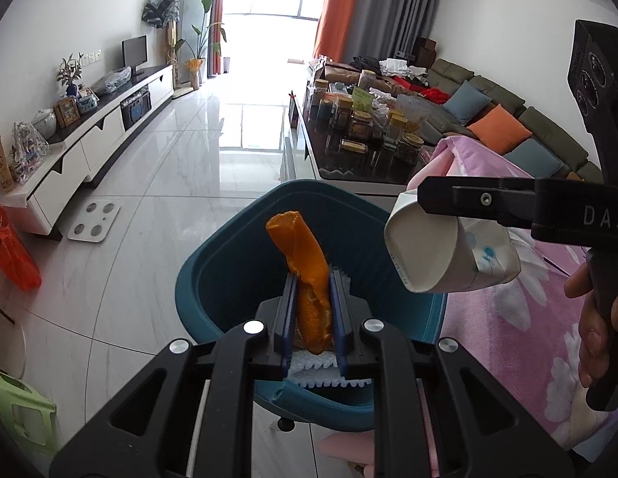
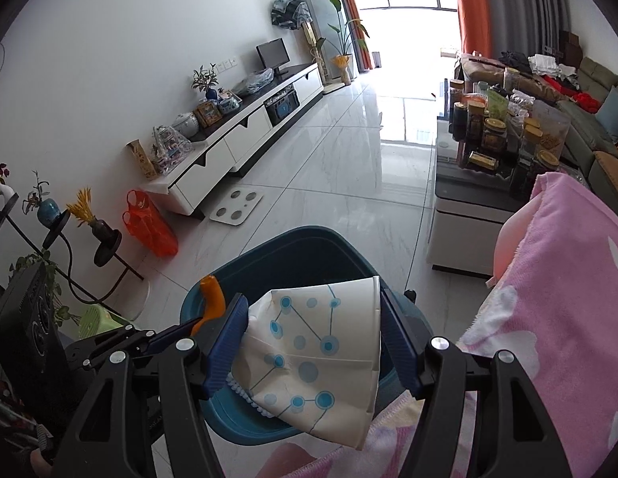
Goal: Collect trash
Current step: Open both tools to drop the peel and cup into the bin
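A strip of orange peel (image 1: 305, 275) sticks up from my left gripper (image 1: 313, 279), which is shut on it right over the teal trash bin (image 1: 213, 275). White serrated paper (image 1: 328, 372) lies inside the bin below. In the right wrist view my right gripper (image 2: 312, 314) is shut on a crumpled white paper cup (image 2: 316, 358) with blue dots, held above the same bin (image 2: 293, 247). That cup (image 1: 440, 255) and the right gripper's finger (image 1: 480, 199) show at the right of the left wrist view. The peel (image 2: 211, 298) and left gripper appear at the left of the right wrist view.
The bin stands on a glossy white tile floor beside a pink flowered blanket (image 2: 564, 298). A coffee table (image 1: 348, 159) crowded with jars lies beyond it. A white scale (image 1: 94, 222), an orange bag (image 2: 149, 227), a TV cabinet (image 1: 89, 139) and a green stool (image 1: 18, 406) stand to the left.
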